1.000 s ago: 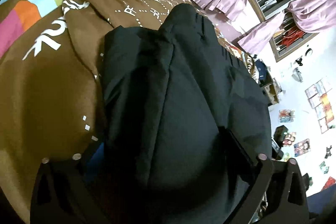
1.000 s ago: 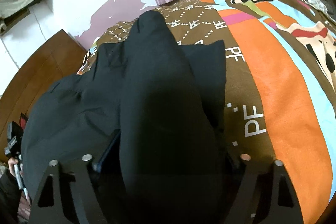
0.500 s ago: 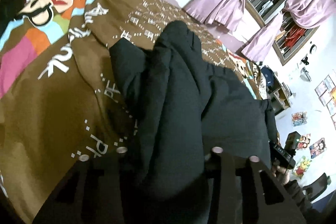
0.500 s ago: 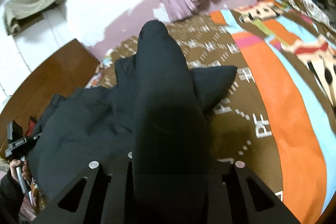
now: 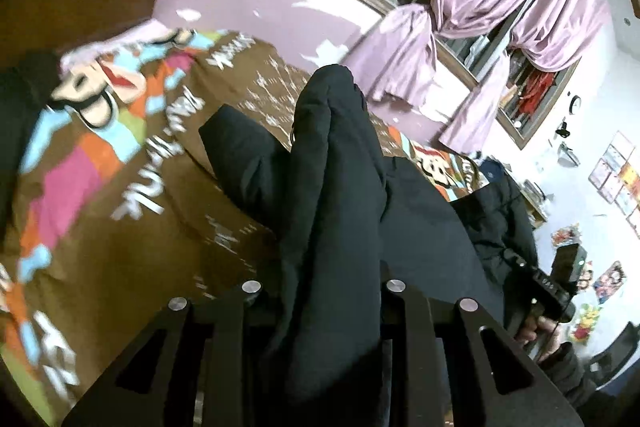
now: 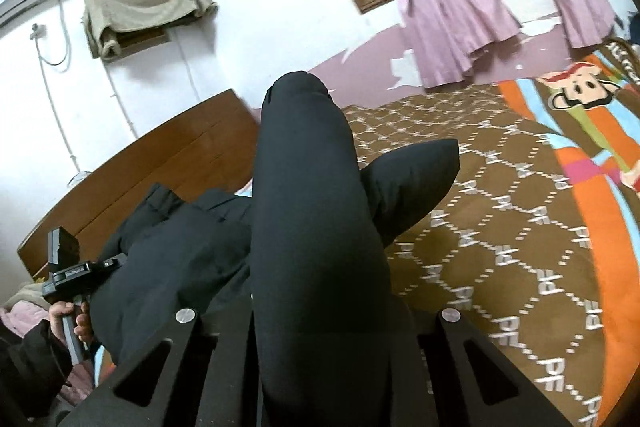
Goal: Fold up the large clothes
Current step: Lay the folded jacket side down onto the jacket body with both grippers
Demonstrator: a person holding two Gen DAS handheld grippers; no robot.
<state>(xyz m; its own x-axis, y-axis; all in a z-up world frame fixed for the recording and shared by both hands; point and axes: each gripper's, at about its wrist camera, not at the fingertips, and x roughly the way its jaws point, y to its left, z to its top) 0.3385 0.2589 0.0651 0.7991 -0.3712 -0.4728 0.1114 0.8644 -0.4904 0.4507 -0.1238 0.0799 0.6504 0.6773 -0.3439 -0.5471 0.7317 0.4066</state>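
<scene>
A large black padded coat [image 5: 340, 195] hangs lifted over the bed, part of it still resting on the bedspread. My left gripper [image 5: 320, 311] is shut on a thick fold of it that rises between the jaws. My right gripper [image 6: 316, 315] is shut on another bulky fold of the coat [image 6: 308, 195]. A sleeve [image 6: 412, 183] sticks out to the right over the bedspread. The left gripper's handle [image 6: 68, 275], in a hand, shows at the lower left of the right wrist view; the right one [image 5: 556, 279] shows at the right of the left wrist view.
The bed has a brown and multicoloured cartoon bedspread [image 6: 520, 211] [image 5: 100, 195]. A wooden headboard [image 6: 160, 163] stands behind it. Pink curtains [image 5: 500, 7] hang at a window. Shelves and posters line the far right wall [image 5: 616, 179].
Both grippers have closed on the coat and risen with it. The coat has lifted off the bed and bunched into narrow folds, and more wall and window show.
</scene>
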